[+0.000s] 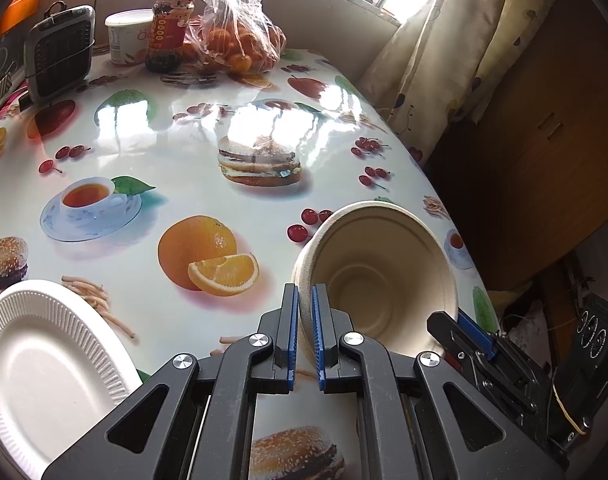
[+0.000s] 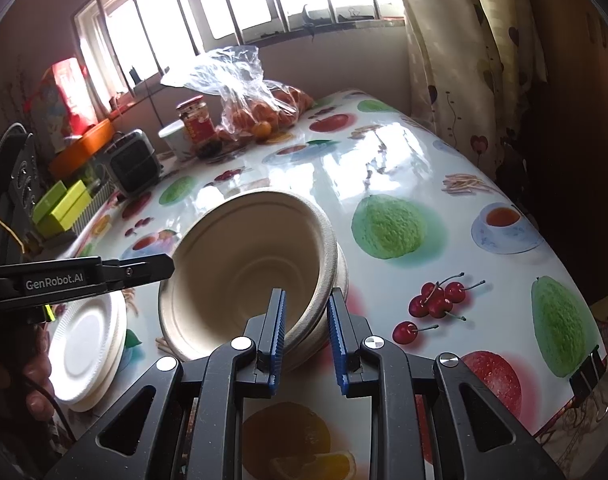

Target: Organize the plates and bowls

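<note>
Both tongs were clamped on the bowls: left tongs (image 1: pixel 305 312) on the near rim of the tilted bowl (image 1: pixel 378 276), right tongs (image 2: pixel 306 320) on the opposite rim, prob. to pull nested bowls apart above the desk (image 1: pixel 175 132). Plates (image 2: pixel 88 344) lay at left, partly cut off; no. of bowls was unclear.

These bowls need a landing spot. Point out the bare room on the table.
Free: the broad middle of the table, between the white plates, the bowls and the far clutter. Crowded: the far edge, with heater, jar and bag of oranges.
</note>
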Demonstrator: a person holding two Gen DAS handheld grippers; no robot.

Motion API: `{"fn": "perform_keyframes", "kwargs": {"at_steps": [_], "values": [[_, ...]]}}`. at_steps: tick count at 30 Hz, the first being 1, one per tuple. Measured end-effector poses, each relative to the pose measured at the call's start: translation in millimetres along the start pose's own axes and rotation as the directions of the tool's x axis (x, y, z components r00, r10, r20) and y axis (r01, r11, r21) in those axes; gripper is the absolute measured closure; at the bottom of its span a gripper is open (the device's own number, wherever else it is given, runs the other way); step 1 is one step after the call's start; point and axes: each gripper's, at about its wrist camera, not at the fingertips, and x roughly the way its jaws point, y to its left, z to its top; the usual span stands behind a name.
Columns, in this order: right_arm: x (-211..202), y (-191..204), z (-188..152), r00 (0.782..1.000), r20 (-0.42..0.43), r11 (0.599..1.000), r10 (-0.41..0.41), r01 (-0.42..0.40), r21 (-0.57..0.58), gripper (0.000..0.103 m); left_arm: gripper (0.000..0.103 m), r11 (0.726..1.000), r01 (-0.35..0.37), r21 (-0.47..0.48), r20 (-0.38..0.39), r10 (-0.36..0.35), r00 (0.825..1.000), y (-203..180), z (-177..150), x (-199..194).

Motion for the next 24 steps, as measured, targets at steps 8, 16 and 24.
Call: {"fn": "perform_keyframes", "kwargs": {"at_steps": [8,16,24], "values": [[2.9,-3.0,-1.7,1.0,-0.003,1.0,-0.002,0.002,0.001,0.083,0.096,1.0,-0.002,-0.002,-0.005,0.002,1.0,0.0,0.5,1.2],[3.8,-3.6,-1.7,1.0,-0.005,1.0,-0.003,0.003,-0.001,0.082,0.096,1.0,-0.002,-0.002,-0.007,0.002,1.0,0.9,-0.3,2.7],[6.0,-4.9,-1.4,1.0,-0.007,1.0,-0.003,0.003,-0.002,0.076,0.096,1.0,-0.005,-0.003,-0.007,0.005,1.0,0.2,-0.5,3.8]]}}
